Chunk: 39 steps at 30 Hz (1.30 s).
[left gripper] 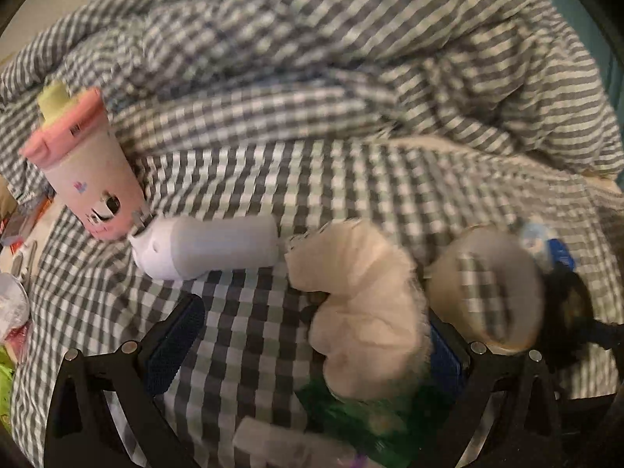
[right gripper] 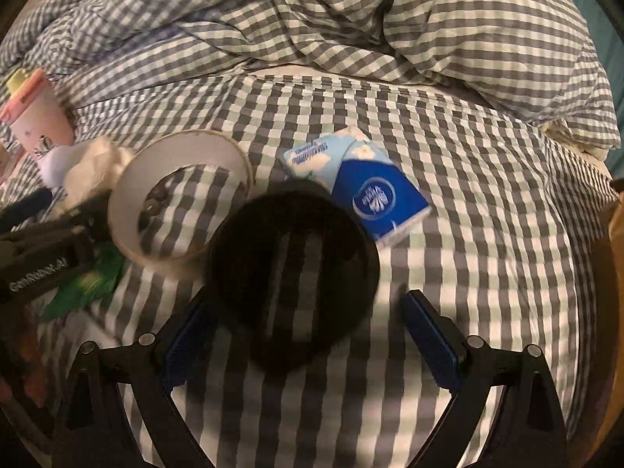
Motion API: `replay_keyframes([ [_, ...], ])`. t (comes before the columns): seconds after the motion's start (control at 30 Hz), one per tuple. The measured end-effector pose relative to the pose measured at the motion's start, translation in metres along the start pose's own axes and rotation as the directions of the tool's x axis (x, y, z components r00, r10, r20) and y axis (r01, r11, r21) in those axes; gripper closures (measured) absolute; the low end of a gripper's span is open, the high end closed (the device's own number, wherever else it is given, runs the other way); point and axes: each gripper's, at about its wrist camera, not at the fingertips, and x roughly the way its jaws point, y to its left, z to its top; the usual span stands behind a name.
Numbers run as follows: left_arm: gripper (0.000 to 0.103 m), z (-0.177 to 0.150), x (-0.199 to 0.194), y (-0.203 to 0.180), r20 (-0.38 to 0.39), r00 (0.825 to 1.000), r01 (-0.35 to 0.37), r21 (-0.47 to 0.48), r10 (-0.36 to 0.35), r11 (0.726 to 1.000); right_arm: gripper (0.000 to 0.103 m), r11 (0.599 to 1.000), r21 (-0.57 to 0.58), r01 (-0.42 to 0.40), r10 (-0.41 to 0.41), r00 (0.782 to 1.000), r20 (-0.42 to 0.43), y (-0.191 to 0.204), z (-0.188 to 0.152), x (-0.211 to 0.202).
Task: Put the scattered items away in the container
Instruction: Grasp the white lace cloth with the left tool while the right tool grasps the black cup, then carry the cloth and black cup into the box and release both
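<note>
So the checked bed carries everything: the black scrunchie lies just in front of the right claw, whose jaws are spread wide, with the tape ring beside it. The left claw is released too, cream scrunchie against one pad, not pinched.

Left gripper spread wide, fingers angled down, low over bed. Right gripper likewise held wide apart, nothing pinched.

Checked cloth bedsheet, fluffy cream scrunchie, glossy tissue pack.
</note>
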Motion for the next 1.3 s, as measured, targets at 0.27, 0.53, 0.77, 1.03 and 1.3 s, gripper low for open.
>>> replay_keyframes([
  [0.27, 0.022, 0.003, 0.023, 0.003, -0.023, 0.999, 0.023, -0.02, -0.024, 1.0, 0.048, 1.0, -0.017, -0.001, 0.001, 0.999, 0.035, 0.01, 0.01, 0.0],
  [0.53, 0.089, -0.001, -0.003, 0.005, -0.006, 0.999, 0.046, 0.0, -0.046, 0.999, 0.051, 1.0, 0.008, -0.023, 0.022, 0.995, 0.096, 0.002, 0.001, -0.046],
  [0.77, 0.089, -0.006, -0.07, 0.012, 0.073, 0.996, 0.056, -0.016, -0.055, 0.998, 0.051, 0.998, 0.026, -0.061, 0.056, 0.986, 0.157, -0.002, -0.005, -0.101],
  [1.03, 0.089, -0.004, -0.159, 0.011, 0.154, 0.984, 0.09, -0.025, -0.085, 0.996, 0.051, 0.996, 0.038, -0.081, 0.07, 0.972, 0.223, -0.011, -0.025, -0.17],
  [1.3, 0.089, -0.045, -0.233, 0.006, 0.193, 0.977, 0.094, -0.006, -0.091, 0.996, 0.051, 0.997, 0.035, -0.067, 0.053, 0.953, 0.3, -0.015, -0.067, -0.242],
])
